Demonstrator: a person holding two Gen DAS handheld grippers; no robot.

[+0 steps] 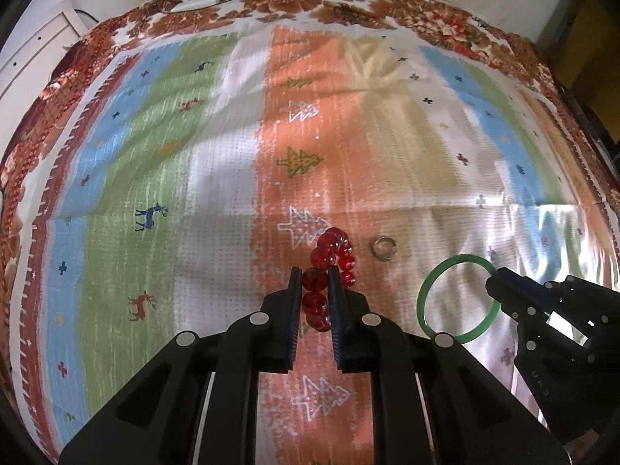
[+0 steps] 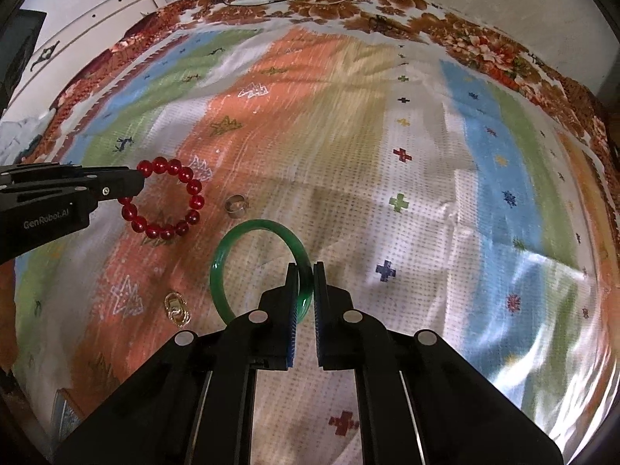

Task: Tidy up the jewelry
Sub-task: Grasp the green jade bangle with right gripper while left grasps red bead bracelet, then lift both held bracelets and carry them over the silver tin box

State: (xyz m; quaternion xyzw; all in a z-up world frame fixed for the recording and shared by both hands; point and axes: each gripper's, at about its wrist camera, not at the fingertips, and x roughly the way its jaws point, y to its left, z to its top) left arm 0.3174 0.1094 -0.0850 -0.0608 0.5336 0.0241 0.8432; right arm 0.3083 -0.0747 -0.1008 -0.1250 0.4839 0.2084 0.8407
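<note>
Both tongs are closed on jewelry: the left gripper (image 1: 314,283) pinches the red translucent bead bracelet (image 1: 329,267) between its blue pads at the lower middle of the left wrist view, a few beads caught in the narrow gap, and the right gripper (image 2: 306,283) clamps the rim of the green glassy bangle (image 2: 232,244) at the lower middle of the right wrist view. To my eye each piece is being carried clear of the striped patterned cloth (image 1: 193,155), so the step wants steady, slow travel: the bead loop hangs on its cord and could swing or slip a bead out of the pads, and the hard, smooth bangle may pivot in a rim grip if jerked. In the right wrist view the bracelet (image 2: 166,197) shows as an open ring at left centre, reaching right from the left gripper (image 2: 135,186); in the left wrist view it is nearly edge-on, running up the frame. The bangle's ring faces the right camera obliquely, its loop lying left of the pads. A small silver ring (image 2: 235,206) lies between the two pieces, and a small gold clasp-like piece (image 2: 176,307) sits at the lower left; neither has been lifted.
</note>
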